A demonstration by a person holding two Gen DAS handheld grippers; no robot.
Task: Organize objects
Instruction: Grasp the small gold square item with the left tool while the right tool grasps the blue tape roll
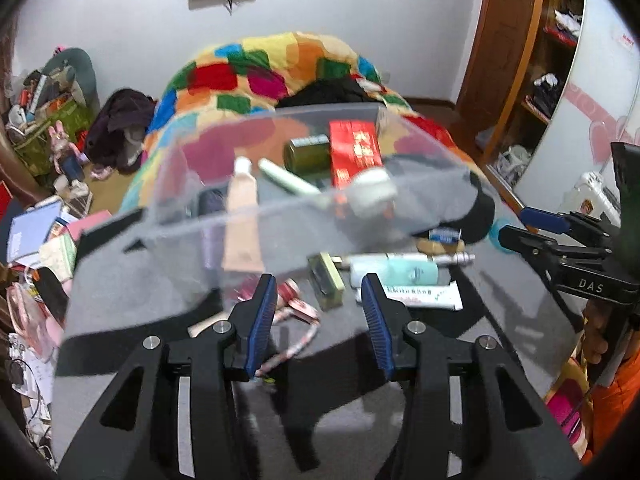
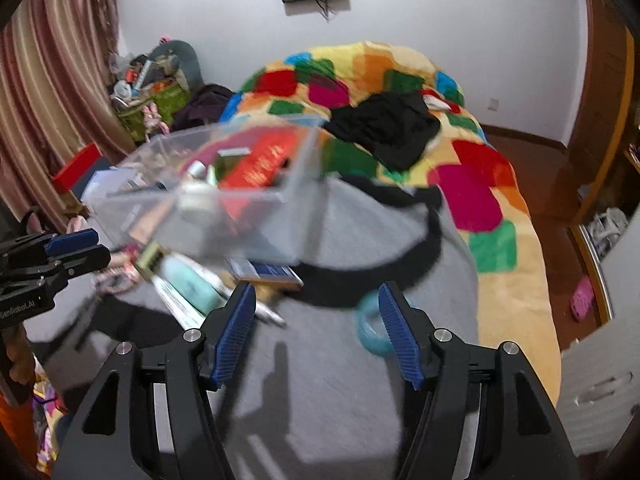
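Observation:
A clear plastic bin (image 1: 420, 184) stands on a grey cloth (image 1: 160, 276) and holds a red box (image 1: 354, 152), a dark green tin (image 1: 306, 154), tubes and a white jar. It also shows in the right wrist view (image 2: 276, 224). In front of it lie loose items: a pale blue bottle (image 1: 394, 273), a white tube (image 1: 420, 295), a small olive box (image 1: 327, 280). My left gripper (image 1: 320, 300) is open and empty just before these. My right gripper (image 2: 318, 312) is open and empty, next to a teal ring (image 2: 370, 328).
The cloth lies on a bed with a bright patchwork blanket (image 2: 472, 184) and black clothes (image 2: 388, 124). Clutter and books (image 1: 36, 228) fill the floor on the left. A wardrobe (image 1: 536, 60) stands on the right.

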